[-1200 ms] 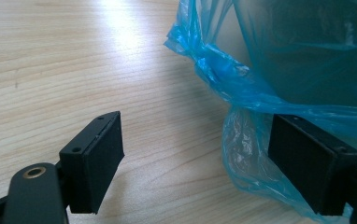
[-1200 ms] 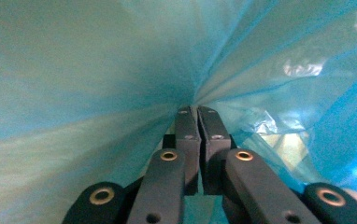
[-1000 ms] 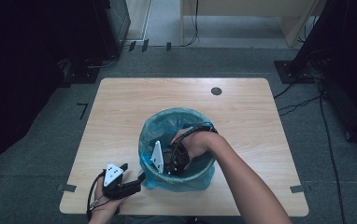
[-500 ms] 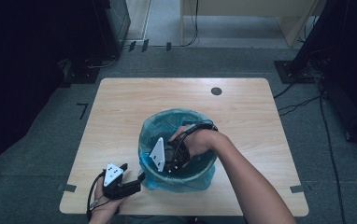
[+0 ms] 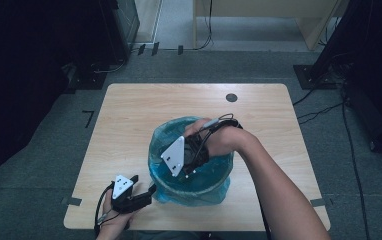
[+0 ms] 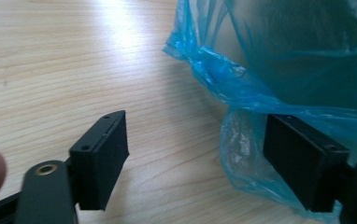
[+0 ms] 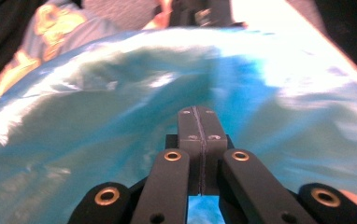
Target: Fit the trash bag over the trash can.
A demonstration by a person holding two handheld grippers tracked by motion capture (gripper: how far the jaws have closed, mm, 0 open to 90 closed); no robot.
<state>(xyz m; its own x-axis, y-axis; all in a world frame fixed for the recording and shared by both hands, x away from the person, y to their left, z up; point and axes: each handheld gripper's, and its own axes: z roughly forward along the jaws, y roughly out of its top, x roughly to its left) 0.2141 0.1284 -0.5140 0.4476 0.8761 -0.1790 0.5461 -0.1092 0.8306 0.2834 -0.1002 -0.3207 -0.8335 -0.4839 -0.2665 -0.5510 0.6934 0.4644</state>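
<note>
A wooden table [image 5: 129, 120] (1 dark round hole [image 5: 231, 97]) stands on grey carpet [image 5: 39, 165].

The only sign I can read is a dark mark on the grey floor [image 5: 44, 150] left of my table [image 5: 129, 115]: it looks like the numeral 7 [image 5: 89, 118], though it may be plain tape laid in that shape. I find no label, brand or print on anything else here.
</note>
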